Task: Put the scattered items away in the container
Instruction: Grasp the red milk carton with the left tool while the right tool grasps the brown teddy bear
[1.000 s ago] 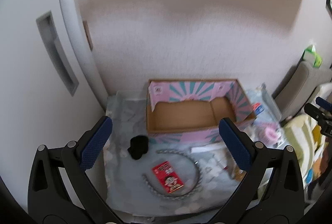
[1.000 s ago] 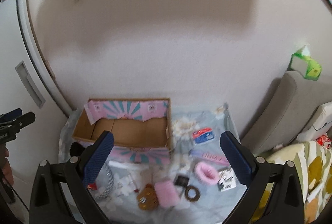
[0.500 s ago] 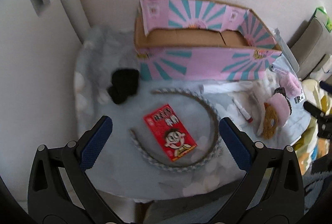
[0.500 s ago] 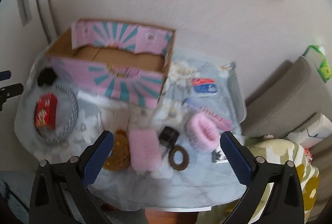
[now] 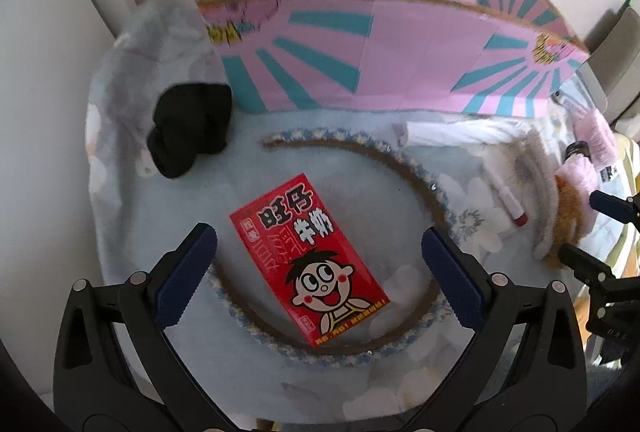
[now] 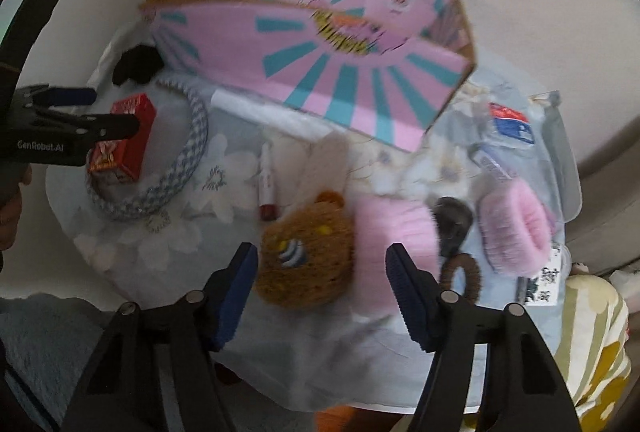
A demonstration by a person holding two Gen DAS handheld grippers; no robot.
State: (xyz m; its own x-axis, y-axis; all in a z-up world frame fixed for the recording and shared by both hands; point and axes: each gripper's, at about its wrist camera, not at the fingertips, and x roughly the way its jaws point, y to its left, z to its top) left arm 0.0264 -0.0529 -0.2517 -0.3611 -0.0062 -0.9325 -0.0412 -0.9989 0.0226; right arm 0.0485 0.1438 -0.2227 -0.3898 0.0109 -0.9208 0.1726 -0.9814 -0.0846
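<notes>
I hold two-finger tongs in each hand above a small table draped in a pale blue floral cloth (image 5: 132,216). My left tongs (image 5: 318,274) are spread wide, their blue-padded fingers straddling a flat red milk carton printed with a cartoon child's face (image 5: 308,256) without touching it; the carton lies inside the curve of a braided blue-and-white headband (image 5: 400,168). My right tongs (image 6: 322,282) are closing, with a fuzzy brown bear-faced hair clip (image 6: 306,252) lying beyond their tips, apparently not yet pinched; a fluffy pink hair clip (image 6: 394,228) lies just beside it. Both tongs point steeply down, likely so each can lift its item straight up. The open pink-and-teal cardboard box (image 5: 400,72), the container, stands at the far edge against the wall.
</notes>
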